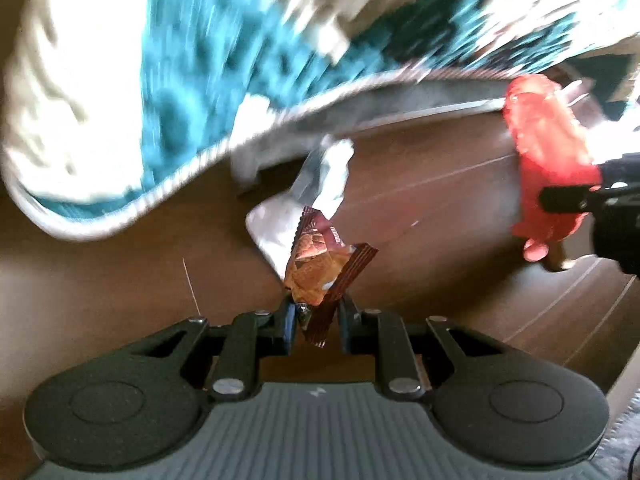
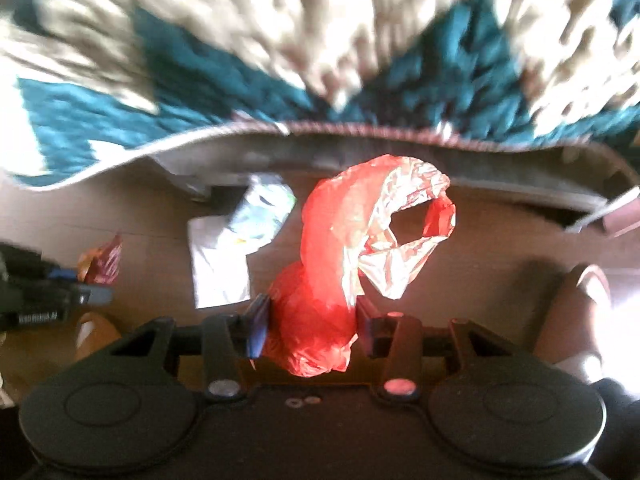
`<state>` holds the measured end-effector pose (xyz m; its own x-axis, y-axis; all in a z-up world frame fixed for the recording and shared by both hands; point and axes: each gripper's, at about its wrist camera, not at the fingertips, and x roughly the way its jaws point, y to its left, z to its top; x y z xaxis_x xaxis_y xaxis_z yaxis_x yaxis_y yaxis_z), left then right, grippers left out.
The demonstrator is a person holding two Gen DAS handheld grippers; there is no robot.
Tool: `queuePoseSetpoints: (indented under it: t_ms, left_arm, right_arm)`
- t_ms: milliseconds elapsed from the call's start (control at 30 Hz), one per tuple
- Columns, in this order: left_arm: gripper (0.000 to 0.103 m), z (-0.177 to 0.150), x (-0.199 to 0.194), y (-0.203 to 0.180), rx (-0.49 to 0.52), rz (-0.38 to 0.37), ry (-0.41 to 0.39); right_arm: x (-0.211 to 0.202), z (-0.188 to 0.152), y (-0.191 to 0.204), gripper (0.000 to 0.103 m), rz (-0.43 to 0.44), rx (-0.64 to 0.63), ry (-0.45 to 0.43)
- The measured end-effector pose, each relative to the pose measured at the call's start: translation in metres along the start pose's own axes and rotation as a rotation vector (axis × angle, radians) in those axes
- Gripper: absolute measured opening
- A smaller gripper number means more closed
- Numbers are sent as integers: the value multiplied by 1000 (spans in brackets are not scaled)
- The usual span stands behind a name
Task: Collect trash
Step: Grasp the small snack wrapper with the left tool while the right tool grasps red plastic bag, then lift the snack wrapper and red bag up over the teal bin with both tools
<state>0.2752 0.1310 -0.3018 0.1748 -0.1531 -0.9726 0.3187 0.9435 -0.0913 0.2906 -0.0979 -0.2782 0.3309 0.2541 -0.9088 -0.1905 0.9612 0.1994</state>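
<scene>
My left gripper (image 1: 314,312) is shut on a brown and orange snack wrapper (image 1: 320,264) and holds it above the brown floor. The wrapper also shows at the left of the right wrist view (image 2: 102,260), in the left gripper (image 2: 86,286). My right gripper (image 2: 310,312) is shut on a red plastic bag (image 2: 340,240), whose open mouth hangs up and to the right. The bag shows in the left wrist view at the right (image 1: 548,148). White paper trash (image 1: 304,196) lies on the floor beyond the wrapper, and shows in the right wrist view (image 2: 236,240).
A teal and cream patterned blanket (image 1: 180,80) hangs over a bed edge (image 2: 360,148) across the top of both views. The brown floor (image 1: 100,276) runs below it. A brown rounded object (image 2: 580,300) sits at the right.
</scene>
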Motion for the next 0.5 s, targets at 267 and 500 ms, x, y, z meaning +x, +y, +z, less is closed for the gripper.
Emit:
queuePoseSetpoints:
  t_ms: [267, 500]
  left_arm:
    - [20, -2, -114, -47, -43, 12, -164]
    - [20, -15, -187, -82, -88, 27, -334]
  right_arm:
    - [-112, -15, 17, 43, 101, -62, -147]
    - [-209, -37, 32, 43, 117, -245, -297]
